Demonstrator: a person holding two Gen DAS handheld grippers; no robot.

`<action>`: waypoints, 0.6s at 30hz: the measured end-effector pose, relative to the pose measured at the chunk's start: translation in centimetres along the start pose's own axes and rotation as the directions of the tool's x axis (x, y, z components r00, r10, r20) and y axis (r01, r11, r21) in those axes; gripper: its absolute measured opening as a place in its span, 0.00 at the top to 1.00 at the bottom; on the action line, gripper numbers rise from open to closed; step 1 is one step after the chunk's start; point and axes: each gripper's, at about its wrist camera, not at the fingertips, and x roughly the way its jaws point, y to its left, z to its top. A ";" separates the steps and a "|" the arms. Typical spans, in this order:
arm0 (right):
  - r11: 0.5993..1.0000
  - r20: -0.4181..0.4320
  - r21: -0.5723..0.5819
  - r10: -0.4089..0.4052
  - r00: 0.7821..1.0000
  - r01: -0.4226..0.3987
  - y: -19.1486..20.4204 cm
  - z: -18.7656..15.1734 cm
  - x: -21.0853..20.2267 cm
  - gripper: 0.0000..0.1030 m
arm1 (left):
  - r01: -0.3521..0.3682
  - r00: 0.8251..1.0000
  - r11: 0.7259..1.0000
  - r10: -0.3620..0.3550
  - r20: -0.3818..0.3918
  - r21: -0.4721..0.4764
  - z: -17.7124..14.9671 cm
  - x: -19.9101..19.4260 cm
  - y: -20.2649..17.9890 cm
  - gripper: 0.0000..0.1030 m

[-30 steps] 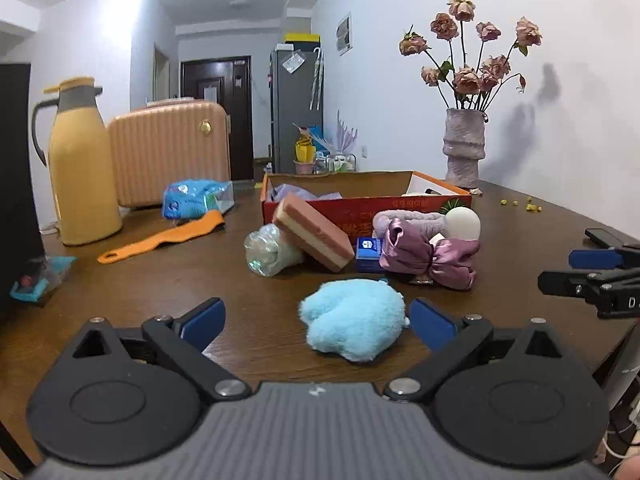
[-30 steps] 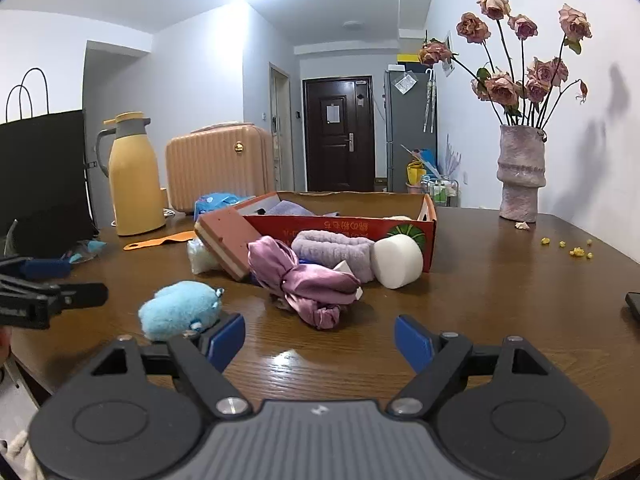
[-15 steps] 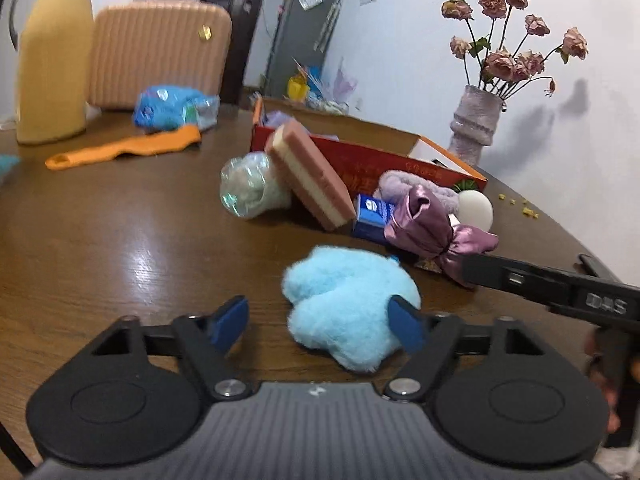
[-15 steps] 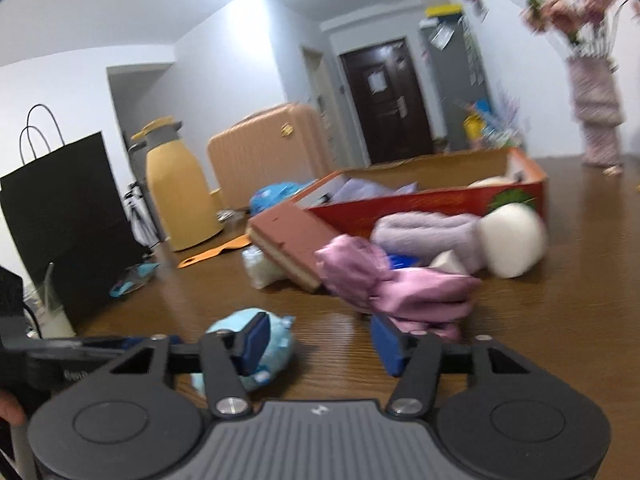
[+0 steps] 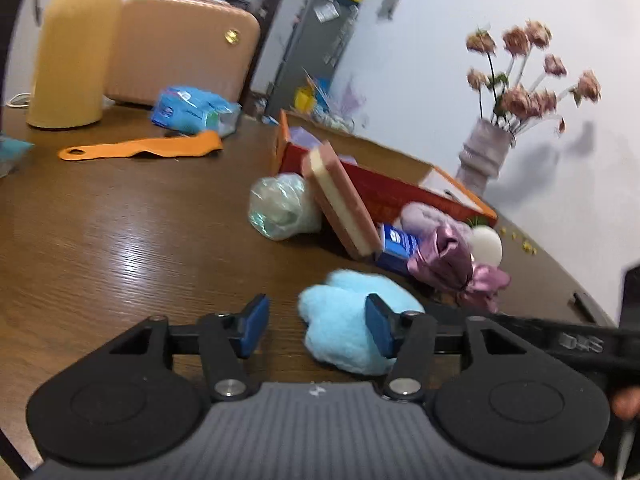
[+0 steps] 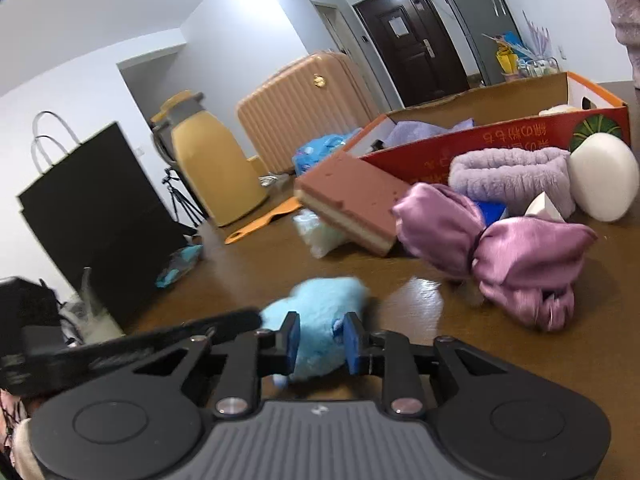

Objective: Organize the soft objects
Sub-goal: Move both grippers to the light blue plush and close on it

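Both grippers crowd the blue plush toy (image 5: pixel 344 320) on the wooden table (image 5: pixel 120 240)! The right gripper (image 6: pixel 318 340) has just been closing, its pads pinching the fluff. The left gripper (image 5: pixel 314 326) has been closing too, jaws half-open, one pad touching, the other clear. At two o'clock lies the purple satin bow (image 6: pixel 500 256).

The plush toy (image 5: pixel 344 320) is pale blue. The bow (image 6: pixel 516 252) is shiny mauve satin, the headband (image 6: pixel 508 176) fuzzy lilac. The sponge (image 5: pixel 340 200) is layered pink and cream. The box (image 6: pixel 480 148) is red with orange edges. The jug (image 5: pixel 76 48) is yellow, the suitcase (image 5: pixel 180 48) ribbed peach, the table (image 5: pixel 120 240) dark brown wood grain.
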 end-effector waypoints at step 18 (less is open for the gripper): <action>0.994 -0.009 0.101 0.028 1.000 -0.027 -1.5 0.9 1.5 0.74 | 0.170 0.979 0.971 -0.186 -0.084 -0.167 1.1 1.0 0.5 0.60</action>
